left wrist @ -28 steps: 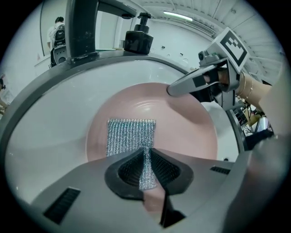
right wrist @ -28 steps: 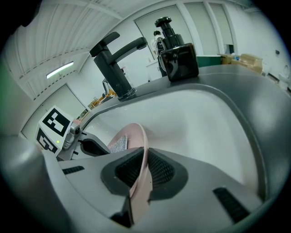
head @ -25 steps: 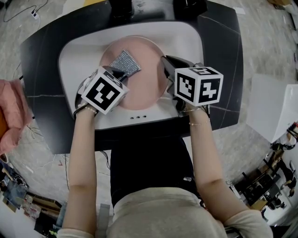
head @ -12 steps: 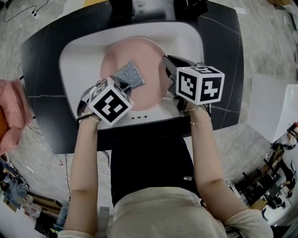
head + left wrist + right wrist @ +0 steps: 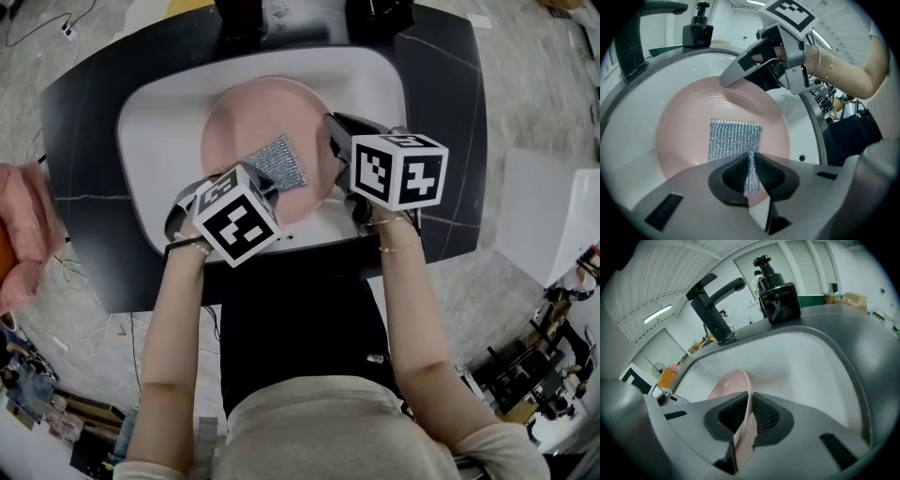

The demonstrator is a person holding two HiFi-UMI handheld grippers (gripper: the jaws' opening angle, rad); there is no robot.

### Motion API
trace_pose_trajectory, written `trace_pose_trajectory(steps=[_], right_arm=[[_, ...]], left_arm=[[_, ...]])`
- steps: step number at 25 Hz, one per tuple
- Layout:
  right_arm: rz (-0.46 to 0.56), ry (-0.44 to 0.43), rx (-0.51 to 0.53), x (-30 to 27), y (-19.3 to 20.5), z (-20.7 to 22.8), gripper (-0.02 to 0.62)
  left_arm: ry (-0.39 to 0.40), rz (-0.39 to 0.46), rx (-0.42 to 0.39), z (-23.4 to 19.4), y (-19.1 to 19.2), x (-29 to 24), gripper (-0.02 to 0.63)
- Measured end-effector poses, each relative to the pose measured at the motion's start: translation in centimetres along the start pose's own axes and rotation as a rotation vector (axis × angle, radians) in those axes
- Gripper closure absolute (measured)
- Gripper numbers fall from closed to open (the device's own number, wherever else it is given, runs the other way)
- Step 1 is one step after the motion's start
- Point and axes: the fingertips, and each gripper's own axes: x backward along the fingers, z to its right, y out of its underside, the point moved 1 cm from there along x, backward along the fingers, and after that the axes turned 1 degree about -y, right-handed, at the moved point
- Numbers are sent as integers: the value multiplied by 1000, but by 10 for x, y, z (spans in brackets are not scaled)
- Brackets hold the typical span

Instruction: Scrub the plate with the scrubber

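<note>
A pink plate [image 5: 246, 120] lies tilted in the white sink [image 5: 155, 112]. My right gripper [image 5: 332, 141] is shut on the plate's right rim [image 5: 746, 399], the rim running between its pads. A silver mesh scrubber [image 5: 278, 160] lies flat on the plate's face, and my left gripper [image 5: 265, 185] is shut on its near edge. In the left gripper view the scrubber [image 5: 733, 140] spreads over the plate [image 5: 684, 126] ahead of the jaws, with the right gripper [image 5: 740, 75] at the far rim.
A black faucet [image 5: 712, 305] and a black soap dispenser [image 5: 776, 296] stand behind the basin. The sink is set in a dark counter [image 5: 450, 103]. A pink cloth [image 5: 23, 234] lies off to the left. Overflow holes [image 5: 801, 158] sit in the basin's near wall.
My left gripper has dragged the scrubber down and to the right across the plate, toward me. The right gripper and the plate have stayed still.
</note>
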Motion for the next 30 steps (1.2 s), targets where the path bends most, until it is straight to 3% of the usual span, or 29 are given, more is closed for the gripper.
trace_pose_trajectory(steps=[4, 8, 18, 25, 30], right_arm=[[-2, 8, 9, 0, -2, 0, 554], [4, 8, 10, 1, -3, 1, 554], [42, 10, 24, 5, -6, -2, 554], [45, 17, 25, 6, -6, -1, 555], [49, 14, 20, 6, -5, 0, 555]], left_arm=[[39, 25, -25, 15, -13, -2, 546], [29, 35, -45, 19, -19, -4, 546], [1, 165, 37, 7, -48, -5, 546], [4, 272, 150, -8, -64, 0, 546], [-27, 320, 162, -20, -68, 4, 548]])
